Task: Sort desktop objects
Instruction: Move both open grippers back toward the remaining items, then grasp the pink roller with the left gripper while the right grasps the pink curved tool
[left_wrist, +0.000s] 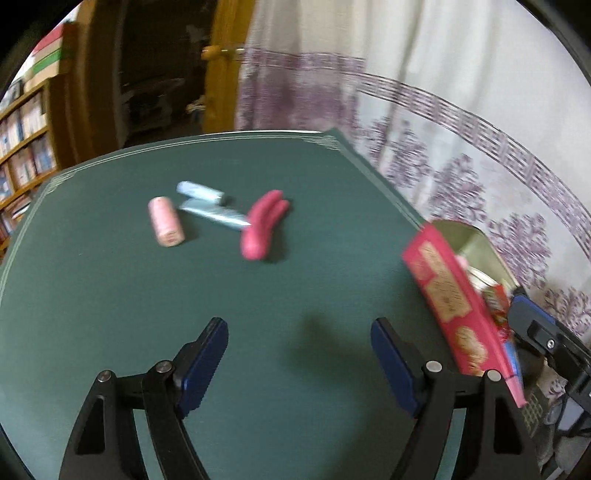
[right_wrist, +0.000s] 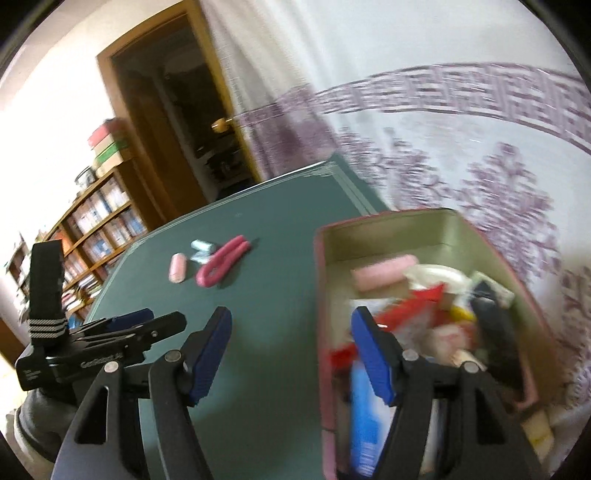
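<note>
you're between picks: the box (right_wrist: 413, 236) at the desk (left_wrist: 258, 295) edge already holds a jumble of items, and four things wait well away from the box, toward the desk's far side: a pink roll (left_wrist: 166, 221), two pale blue tubes (left_wrist: 207, 203) and a red tool (left_wrist: 264, 225). your left gripper (left_wrist: 299, 362) faces them, fingers spread, holding nothing. your right gripper (right_wrist: 291, 354) straddles the box's near wall, fingers also apart and empty. next, i'd judge, reach the left over one piece and close.
</note>
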